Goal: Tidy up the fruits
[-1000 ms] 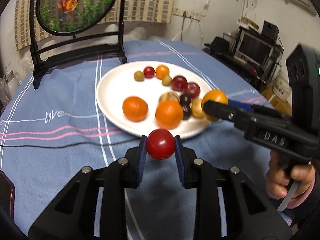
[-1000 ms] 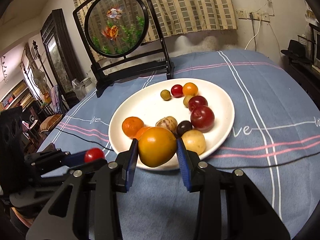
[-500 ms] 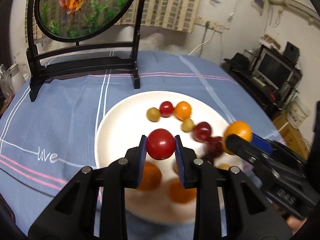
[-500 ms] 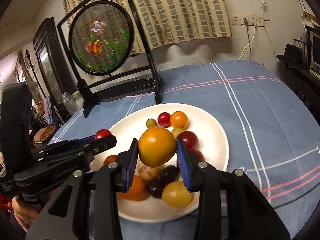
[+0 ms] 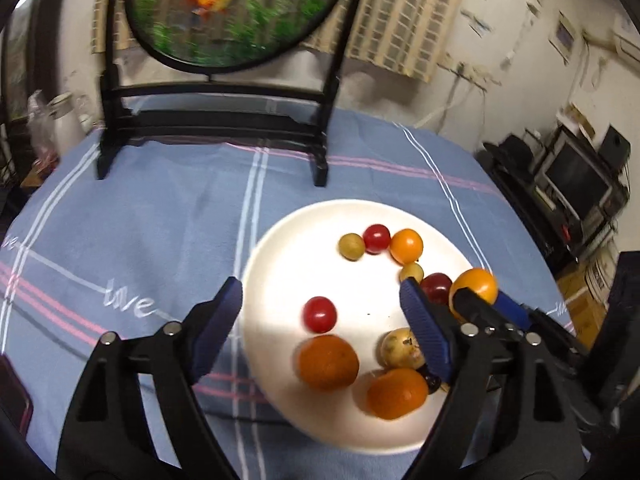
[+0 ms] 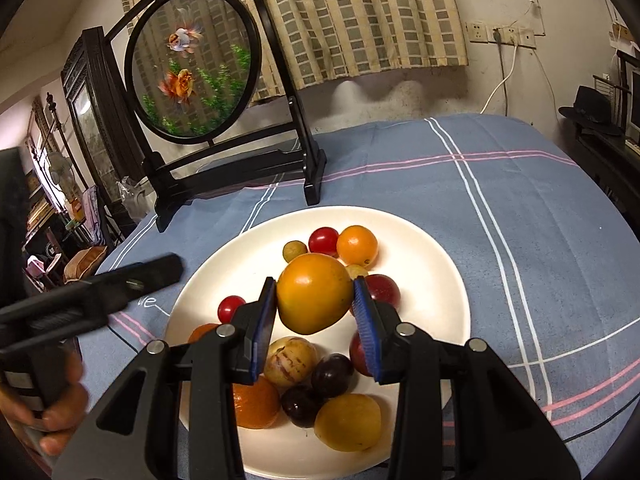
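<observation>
A white plate on the blue cloth holds several fruits. My left gripper is open wide above the plate's left part. The small red tomato lies on the plate between its fingers; it also shows in the right wrist view. My right gripper is shut on a large orange-yellow fruit, held above the plate's middle; it shows in the left wrist view too. Two oranges lie at the plate's near side.
A round goldfish screen on a black stand stands behind the plate. Dark plums, a pale striped fruit and a yellow fruit crowd the plate's near part. Shelves and electronics lie past the table's right edge.
My left gripper has opened and let go of the red tomato, which now lies on the plate. Both grippers have moved forward over the plate; the right still holds its fruit.
</observation>
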The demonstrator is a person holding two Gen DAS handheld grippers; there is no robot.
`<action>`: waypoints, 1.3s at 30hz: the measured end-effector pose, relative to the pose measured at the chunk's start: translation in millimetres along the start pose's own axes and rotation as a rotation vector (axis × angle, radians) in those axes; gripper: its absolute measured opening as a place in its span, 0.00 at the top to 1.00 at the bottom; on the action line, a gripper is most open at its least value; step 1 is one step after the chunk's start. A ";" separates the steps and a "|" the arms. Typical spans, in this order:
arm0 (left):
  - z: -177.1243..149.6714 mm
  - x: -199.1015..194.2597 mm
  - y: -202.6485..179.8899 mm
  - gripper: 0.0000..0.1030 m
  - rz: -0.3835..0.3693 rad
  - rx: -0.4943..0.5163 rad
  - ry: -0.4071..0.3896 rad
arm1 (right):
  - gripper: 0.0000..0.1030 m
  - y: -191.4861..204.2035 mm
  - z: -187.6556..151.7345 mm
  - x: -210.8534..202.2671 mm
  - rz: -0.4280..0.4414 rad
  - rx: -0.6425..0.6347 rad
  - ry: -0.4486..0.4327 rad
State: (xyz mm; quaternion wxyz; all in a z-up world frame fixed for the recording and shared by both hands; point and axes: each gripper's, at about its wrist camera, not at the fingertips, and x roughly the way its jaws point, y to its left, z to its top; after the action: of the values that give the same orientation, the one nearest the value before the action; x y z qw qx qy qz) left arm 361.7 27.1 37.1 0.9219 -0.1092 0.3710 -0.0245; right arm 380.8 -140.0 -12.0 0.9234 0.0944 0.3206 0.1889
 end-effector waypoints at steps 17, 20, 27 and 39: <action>-54.1 -40.2 1.1 0.05 0.039 0.042 -0.082 | 0.35 20.7 -12.0 -13.8 -0.028 -0.081 0.031; -57.2 -43.7 4.5 0.04 0.035 0.033 -0.082 | 0.33 26.5 -17.7 -30.5 -0.051 -0.105 0.004; -77.5 -52.3 13.7 0.04 0.025 0.031 -0.068 | 0.32 30.9 -46.0 -64.0 -0.074 -0.169 -0.001; -127.3 -77.4 0.3 0.02 0.055 0.175 -0.066 | 0.31 7.2 -88.5 -111.1 -0.048 -0.137 0.034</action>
State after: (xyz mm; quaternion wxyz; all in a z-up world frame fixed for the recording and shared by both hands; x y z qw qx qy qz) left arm 217.9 13.9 0.4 0.9400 -0.0189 0.3395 -0.0280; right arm 242.8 -174.2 -16.8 0.9265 0.0199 0.3246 0.1895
